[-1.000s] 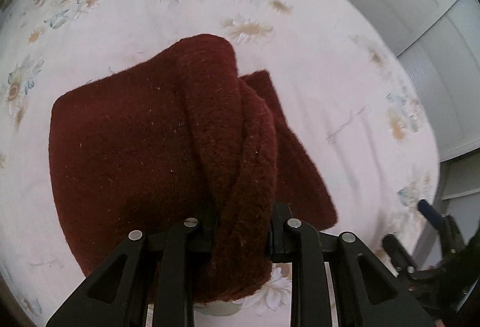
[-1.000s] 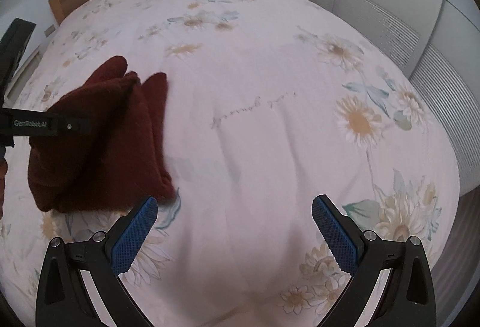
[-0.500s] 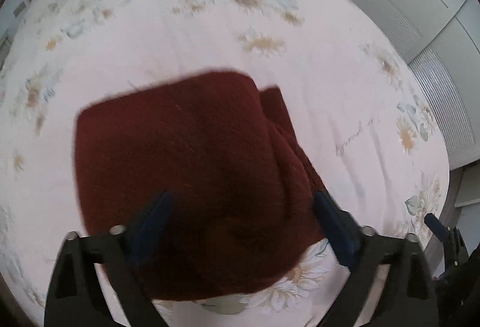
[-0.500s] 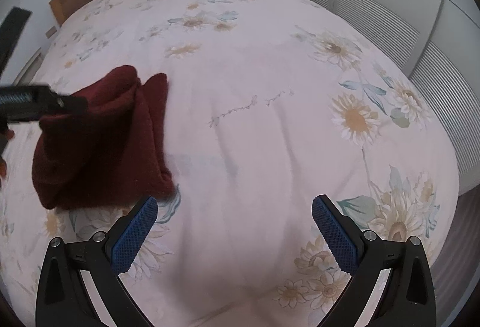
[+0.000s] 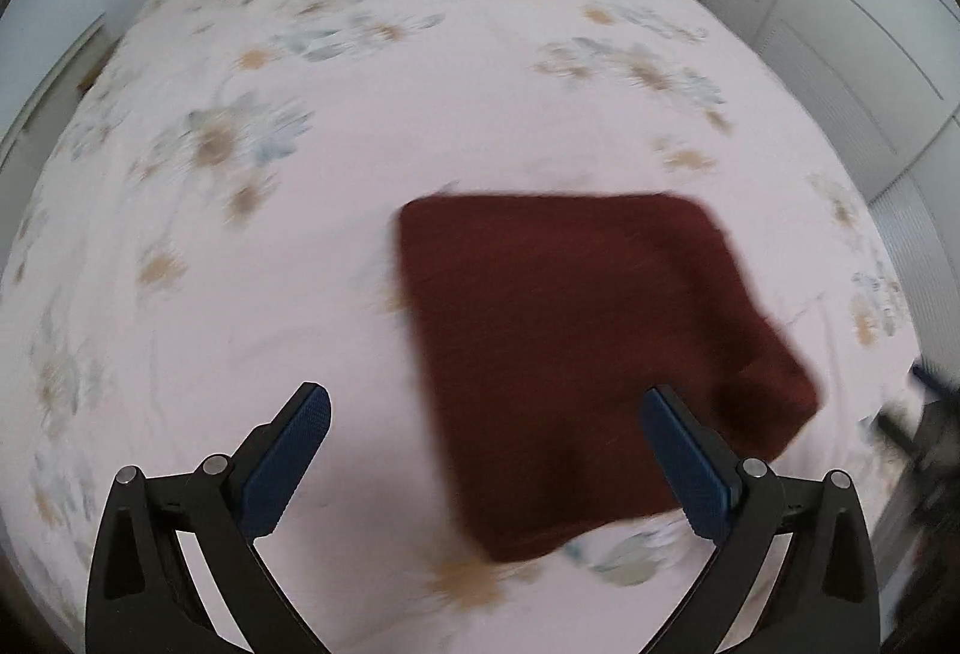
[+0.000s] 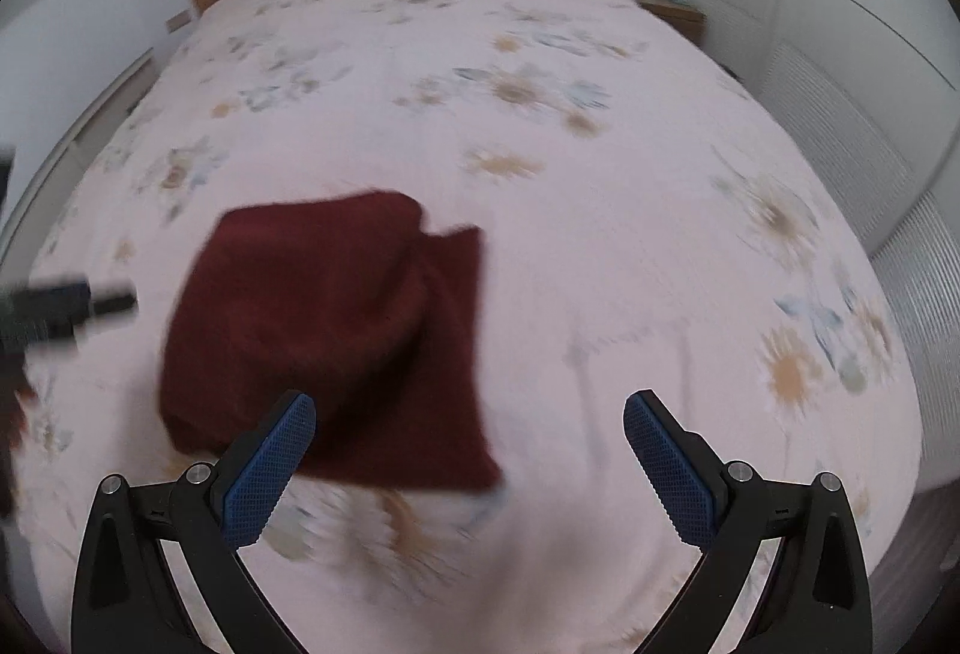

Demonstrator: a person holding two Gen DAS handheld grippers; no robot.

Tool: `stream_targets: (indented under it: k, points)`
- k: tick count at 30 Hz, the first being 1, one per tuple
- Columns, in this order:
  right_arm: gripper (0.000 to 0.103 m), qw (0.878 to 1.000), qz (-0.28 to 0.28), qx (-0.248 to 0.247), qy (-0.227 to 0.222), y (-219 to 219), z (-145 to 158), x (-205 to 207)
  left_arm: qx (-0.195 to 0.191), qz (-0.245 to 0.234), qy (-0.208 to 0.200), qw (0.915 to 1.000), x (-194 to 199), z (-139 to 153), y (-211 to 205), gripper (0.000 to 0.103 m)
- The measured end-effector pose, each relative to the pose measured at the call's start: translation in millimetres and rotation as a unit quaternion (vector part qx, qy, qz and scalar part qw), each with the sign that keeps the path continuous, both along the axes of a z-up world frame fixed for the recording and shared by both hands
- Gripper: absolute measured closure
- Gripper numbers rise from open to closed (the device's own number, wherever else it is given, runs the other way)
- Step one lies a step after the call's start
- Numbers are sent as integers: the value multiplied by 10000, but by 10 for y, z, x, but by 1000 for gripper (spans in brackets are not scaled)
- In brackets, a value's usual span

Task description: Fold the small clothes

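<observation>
My left tool (image 5: 486, 450) is opening, empty; my right tool (image 6: 468, 450) is released. The folded maroon garment (image 5: 588, 354) lies mid-bed (image 5: 300, 234); I should withdraw without snagging it.

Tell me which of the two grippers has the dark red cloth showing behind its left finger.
The right gripper: in its own view the folded red cloth shows behind its left finger. For the left gripper, the cloth shows behind its right finger.
</observation>
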State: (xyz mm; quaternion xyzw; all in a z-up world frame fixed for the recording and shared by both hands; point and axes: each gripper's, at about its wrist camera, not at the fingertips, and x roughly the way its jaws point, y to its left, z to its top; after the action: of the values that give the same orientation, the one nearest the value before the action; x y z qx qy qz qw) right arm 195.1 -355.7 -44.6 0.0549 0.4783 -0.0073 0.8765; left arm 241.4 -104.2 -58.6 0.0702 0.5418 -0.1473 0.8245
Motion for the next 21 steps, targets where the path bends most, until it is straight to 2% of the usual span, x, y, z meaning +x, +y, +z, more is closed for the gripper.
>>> stream_targets:
  k: [2,4,8,11,16,18,19,20,21]
  points:
    - [11,9998,125,128,21,110,40,198,62,95,20,9999,-88,-99,192,1]
    - [14,9990,310,228,242,263,8,438,112,192,24,9998,-182,-197,349,1]
    - [15,9941,424,363,930,516,-261,795,16,101,-22,9999,-360,-331,541,1]
    - [15,9892,434,469,1319,604,-480,868,4,38,-39,10000,-441,-365,575,1]
    - [15,9822,477,341,1783,654,-813,813,-20,-48,-66,10000,-474,-405,564,1]
    - [24,9804,438,509,1854,565,-881,757,-27,-106,-56,9999,-479,-409,547,1]
    - [44,9803,417,539,1856,522,-898,720,-57,-126,-38,9999,-476,-419,549,1]
    - [57,9807,393,515,1844,478,-911,690,-88,-144,-25,9999,-484,-415,546,1]
    - [58,9811,415,560,1804,432,-920,649,-87,-149,-27,9998,-489,-417,546,1]
